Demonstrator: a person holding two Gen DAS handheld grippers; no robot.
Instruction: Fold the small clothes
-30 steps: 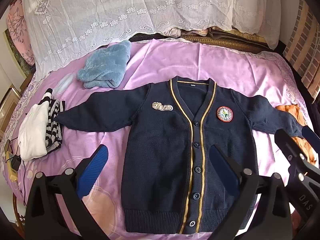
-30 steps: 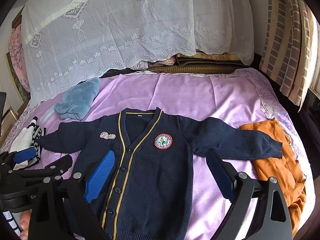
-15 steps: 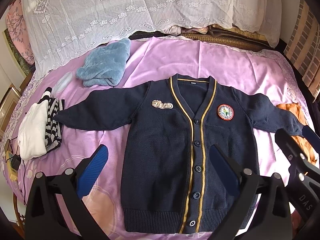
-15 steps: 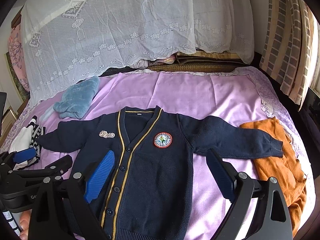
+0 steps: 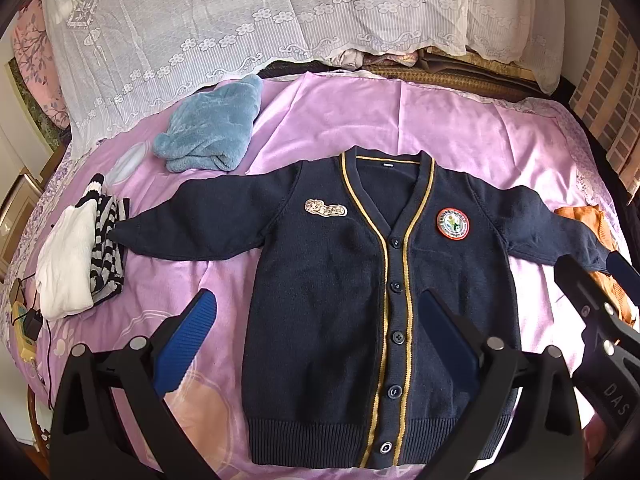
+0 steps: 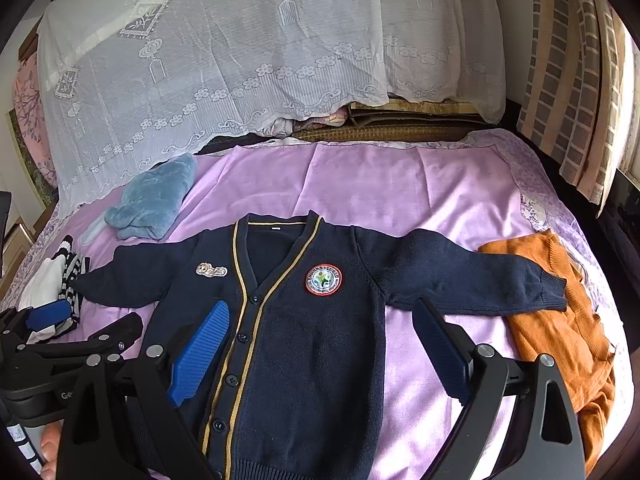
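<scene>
A small navy cardigan (image 5: 332,280) (image 6: 304,340) with yellow trim, buttons and a round red badge lies flat and face up on the purple bedsheet (image 5: 380,120) (image 6: 360,184), both sleeves spread out. My left gripper (image 5: 320,324) hovers open above its lower body, nothing between the blue pads. My right gripper (image 6: 320,344) is open too, above the cardigan's right half. In the left wrist view the right gripper (image 5: 592,280) shows at the right edge near the sleeve cuff. The left gripper (image 6: 60,320) appears at the lower left of the right wrist view.
A blue fleece garment (image 5: 208,136) (image 6: 152,200) lies at the back left. White and striped folded clothes (image 5: 76,256) (image 6: 52,284) sit at the left. An orange knit (image 6: 560,320) (image 5: 584,220) lies at the right. A lace cover (image 5: 260,20) drapes the bedding behind.
Both cameras have drawn slightly back and up, so the cardigan sits a little lower in view. The cardigan itself has not moved and both grippers stay open.
</scene>
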